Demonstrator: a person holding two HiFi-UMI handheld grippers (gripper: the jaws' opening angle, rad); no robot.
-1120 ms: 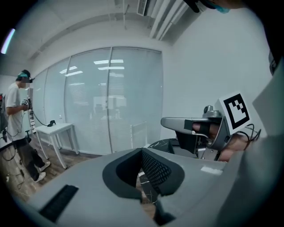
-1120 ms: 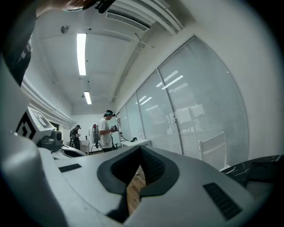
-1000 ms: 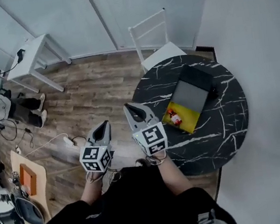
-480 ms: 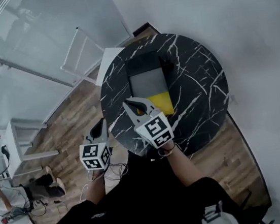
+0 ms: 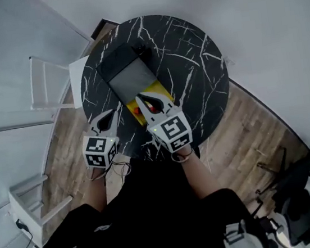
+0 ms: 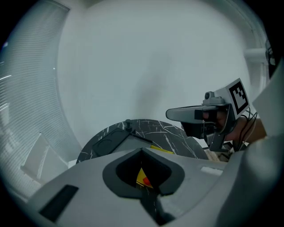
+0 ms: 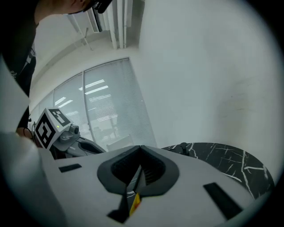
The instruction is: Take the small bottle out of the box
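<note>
An open box [image 5: 131, 79] lies on the round black marble table [image 5: 192, 59], its dark lid folded back and its floor yellow [image 5: 158, 89]. The small bottle [image 5: 137, 110], with red on it, lies on the yellow floor at the box's near end. My right gripper [image 5: 142, 98] hangs over that near end, jaws shut and empty, its tips just right of the bottle. My left gripper [image 5: 108, 114] is shut and empty above the table's near-left edge, left of the box. In the left gripper view the bottle [image 6: 145, 181] shows through the gap behind the shut tips [image 6: 143, 150].
A white chair [image 5: 54, 88] stands left of the table on the wooden floor [image 5: 246, 125]. A white wall runs behind the table. Dark chair bases [image 5: 296, 209] sit at the lower right, and white furniture [image 5: 28, 194] at the lower left.
The view has swung round, so the table now lies straight ahead. Both grippers have come forward to the table's near edge, the right one over the box's near end.
</note>
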